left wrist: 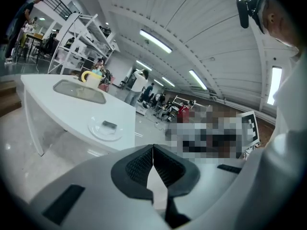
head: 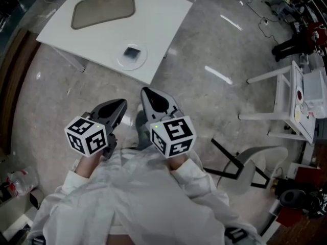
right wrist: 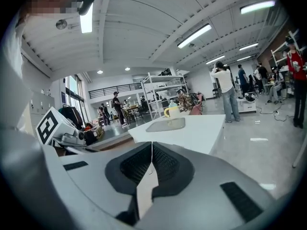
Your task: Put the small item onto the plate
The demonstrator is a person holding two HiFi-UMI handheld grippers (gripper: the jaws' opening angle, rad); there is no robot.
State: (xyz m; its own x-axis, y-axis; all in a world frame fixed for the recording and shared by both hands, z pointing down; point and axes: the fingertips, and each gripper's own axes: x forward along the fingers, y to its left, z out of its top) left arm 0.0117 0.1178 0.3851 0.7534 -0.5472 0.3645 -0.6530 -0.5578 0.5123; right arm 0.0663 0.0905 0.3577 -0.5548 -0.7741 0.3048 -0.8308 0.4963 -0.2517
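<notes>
A small dark flat item (head: 132, 52) lies on a clear round plate (head: 122, 60) near the front edge of the white table (head: 163, 14). The left gripper view shows the same item (left wrist: 109, 125) on the plate (left wrist: 98, 131). Both grippers are held close to the person's body, well short of the table and above the floor. My left gripper (head: 121, 104) is shut with nothing in it, its pads meeting (left wrist: 153, 150). Beside it, my right gripper (head: 145, 92) is also shut and empty (right wrist: 152, 147).
A grey oval tray (head: 102, 9) and a yellow mug (left wrist: 90, 78) sit further back on the table. To the right stand a white rack (head: 294, 101), a white chair (head: 253, 165) and black stand legs (head: 227, 157). Several people stand in the hall behind.
</notes>
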